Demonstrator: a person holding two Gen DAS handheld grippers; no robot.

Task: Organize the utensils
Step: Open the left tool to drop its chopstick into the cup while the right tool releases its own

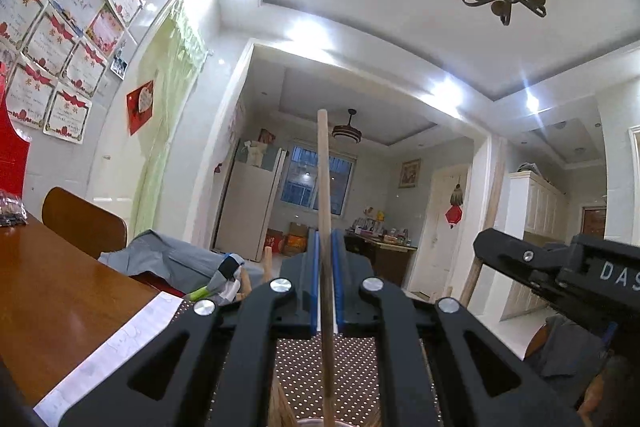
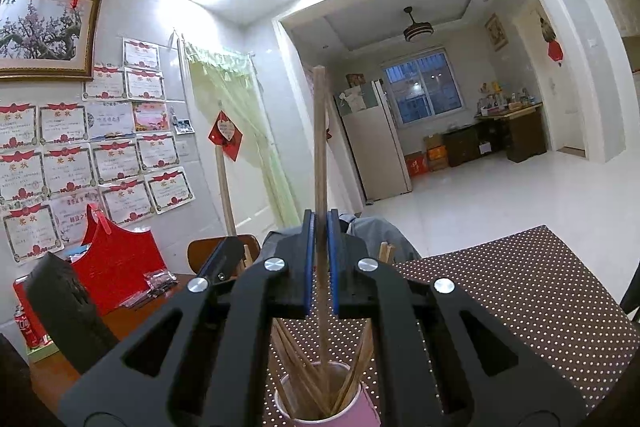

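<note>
**Wooden chopsticks clamped upright in both grippers**

Pale wood fills the middle of each wrist view. The left gripper [image 1: 327, 247], black with blue pads, is closed on a light wooden chopstick [image 1: 323, 187] that stands nearly upright between its fingers, the top end well above the fingertips and the lower end running down toward the bottom edge of the left view. The right gripper [image 2: 321, 227], of the same build, is clamped on a darker brown wooden chopstick [image 2: 319, 147], also upright. Its lower end reaches down into a pink round cup [image 2: 360, 407] just below the jaws; the cup already holds a bundle of brown chopsticks [image 2: 296, 355] leaning against its rim. The cup stands on a brown white-dotted mat [image 2: 520, 287], which lies on a glossy brown wooden table [image 1: 60, 287]. In the left view the right gripper's black body shows at the right edge.
</note>
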